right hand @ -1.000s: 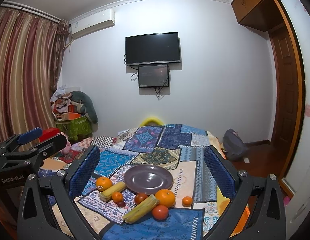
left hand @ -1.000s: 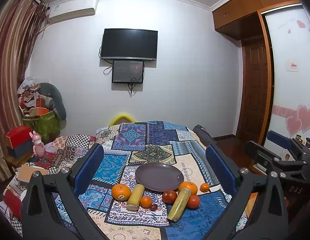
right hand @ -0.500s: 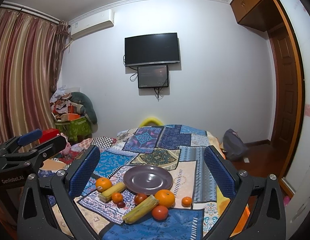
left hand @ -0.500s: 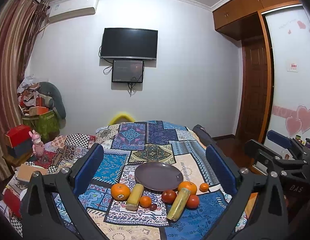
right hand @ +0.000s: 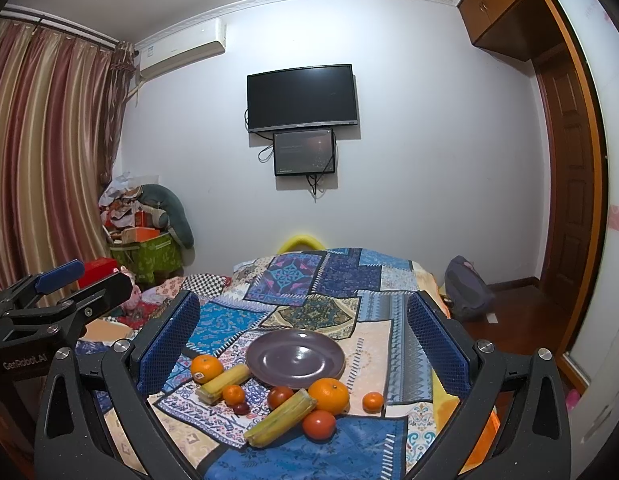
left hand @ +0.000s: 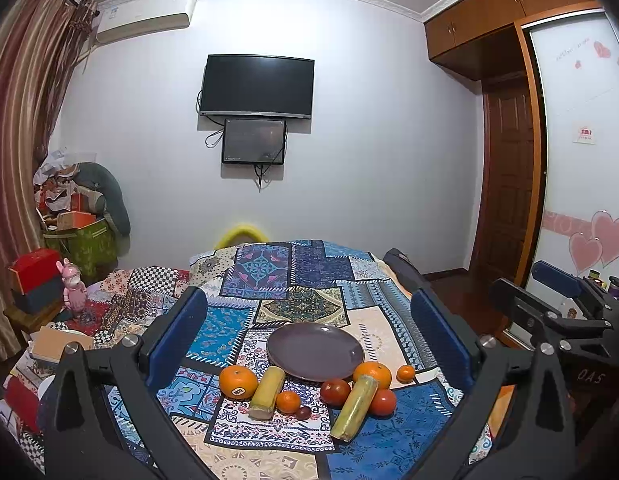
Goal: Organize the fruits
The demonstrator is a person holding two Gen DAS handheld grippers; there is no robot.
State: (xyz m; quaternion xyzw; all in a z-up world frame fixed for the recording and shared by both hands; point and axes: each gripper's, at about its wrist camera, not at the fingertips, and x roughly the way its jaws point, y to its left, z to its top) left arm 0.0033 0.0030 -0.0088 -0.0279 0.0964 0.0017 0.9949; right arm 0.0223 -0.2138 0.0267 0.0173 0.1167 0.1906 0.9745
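An empty purple plate (left hand: 315,351) (right hand: 295,357) lies on a patchwork cloth. In front of it lie two oranges (left hand: 238,381) (left hand: 372,374), two yellow-green sugarcane pieces (left hand: 267,387) (left hand: 355,407), red tomatoes (left hand: 335,391) (left hand: 382,402), small tangerines (left hand: 405,373) (left hand: 287,401) and a dark plum (left hand: 303,413). My left gripper (left hand: 309,332) is open and empty, held back from the fruit. My right gripper (right hand: 305,332) is open and empty too, to the right of the left one. Each shows at the edge of the other's view.
The patchwork-covered bed (left hand: 285,276) reaches to the far wall under a TV (left hand: 256,86). Boxes and a green bin (left hand: 79,240) stand at left. A dark bag (right hand: 467,288) lies on the floor at right, by a wooden door (right hand: 569,168).
Both grippers have shifted only slightly; the fruit and plate have not moved.
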